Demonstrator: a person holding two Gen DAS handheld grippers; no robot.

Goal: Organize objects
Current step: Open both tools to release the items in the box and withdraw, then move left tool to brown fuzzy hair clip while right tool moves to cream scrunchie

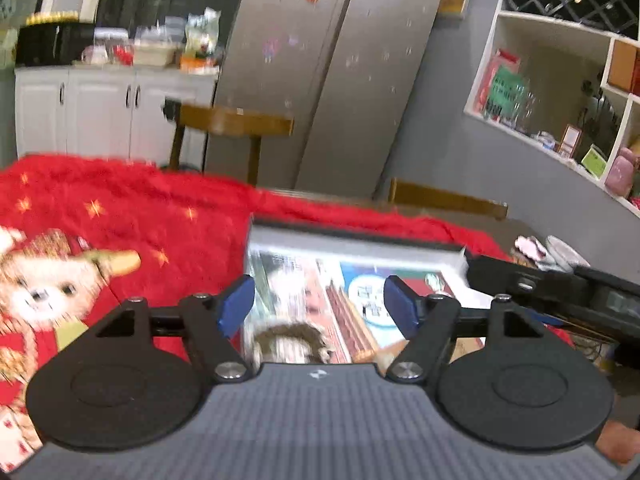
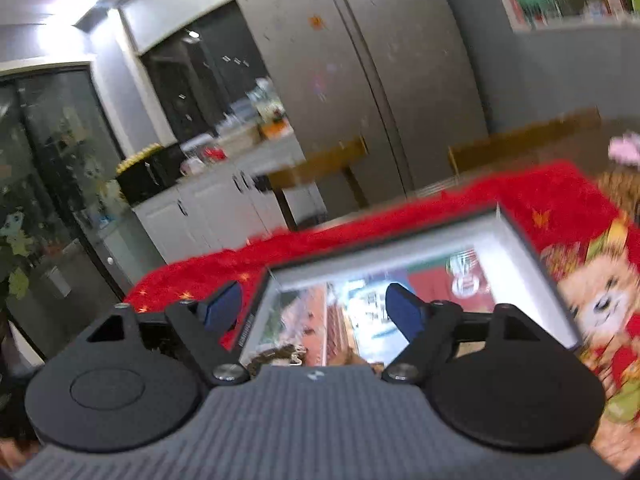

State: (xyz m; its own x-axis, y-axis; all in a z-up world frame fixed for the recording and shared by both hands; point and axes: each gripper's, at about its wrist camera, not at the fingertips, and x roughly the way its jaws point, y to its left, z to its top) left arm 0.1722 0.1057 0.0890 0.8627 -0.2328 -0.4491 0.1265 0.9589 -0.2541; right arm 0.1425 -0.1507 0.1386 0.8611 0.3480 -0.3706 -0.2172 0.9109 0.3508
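Note:
A flat stack of books or magazines with a colourful printed cover [image 1: 344, 280] [image 2: 400, 280] lies on a red plush cloth [image 1: 160, 216] [image 2: 552, 196] with a cartoon animal on it. My left gripper [image 1: 320, 306] hovers open over the stack's near edge; its blue pads [image 1: 236, 304] stand apart and touch nothing. My right gripper [image 2: 314, 308] is open too, above the stack's near left corner, with one blue pad [image 2: 404, 308] over the cover and the other over the cloth. The right gripper's black body [image 1: 560, 292] shows at the right of the left wrist view.
Two wooden chair backs [image 1: 236, 120] [image 1: 448, 198] stand beyond the table. Behind are a silver fridge [image 1: 332, 60], white cabinets [image 1: 100, 104] with cluttered tops, and wall shelves [image 1: 560, 80] at right. Small items [image 1: 548, 250] lie near the table's right end.

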